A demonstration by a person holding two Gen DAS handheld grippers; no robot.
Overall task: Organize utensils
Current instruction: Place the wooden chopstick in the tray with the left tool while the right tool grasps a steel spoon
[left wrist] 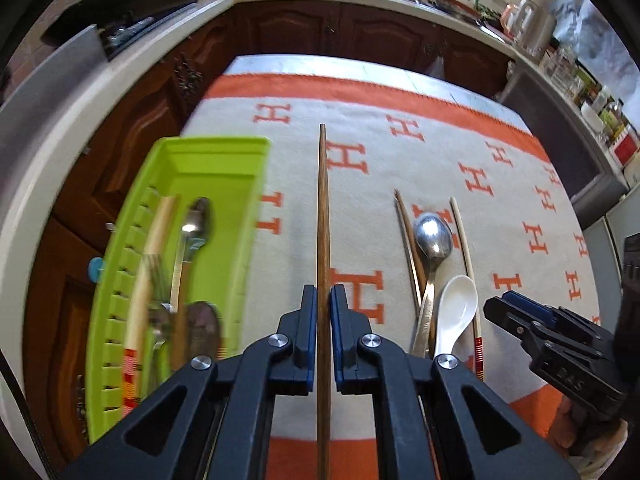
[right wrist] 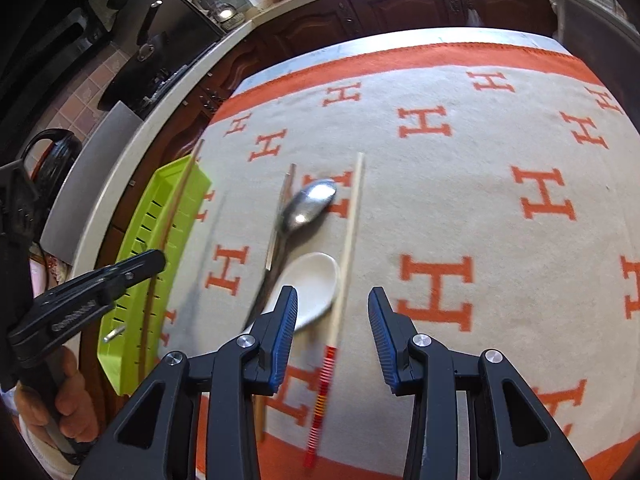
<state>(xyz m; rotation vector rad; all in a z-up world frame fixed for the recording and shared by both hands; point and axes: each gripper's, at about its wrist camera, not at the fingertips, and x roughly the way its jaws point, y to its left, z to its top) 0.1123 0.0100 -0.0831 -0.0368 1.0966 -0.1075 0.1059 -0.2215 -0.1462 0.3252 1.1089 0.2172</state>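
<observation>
At the left edge of the table sits the green tray (left wrist: 224,160), with a pale chopstick with a red-checked end (left wrist: 142,280) and a couple of metal spoons (left wrist: 196,224) already in it (there's more cutlery down at the near end, too blurry to name). Just right of the tray, the left gripper (left wrist: 324,312) is clamped tight on a dark brown chopstick (left wrist: 322,200), which sticks straight out ahead of the pads above the orange-and-cream H blanket (left wrist: 400,100).

Further right, toward the near edge of the blanket, is the leftover pile: a pair of dark chopsticks (left wrist: 406,232), a metal spoon (right wrist: 310,204) lying over them, a white ceramic spoon (right wrist: 314,284) touching its handle, and a pale chopstick with a red-striped end (right wrist: 348,248) along the right side. The right gripper (right wrist: 333,336) hangs over that pile with its fingers spread wide, holding nothing, the striped chopstick running between them.
</observation>
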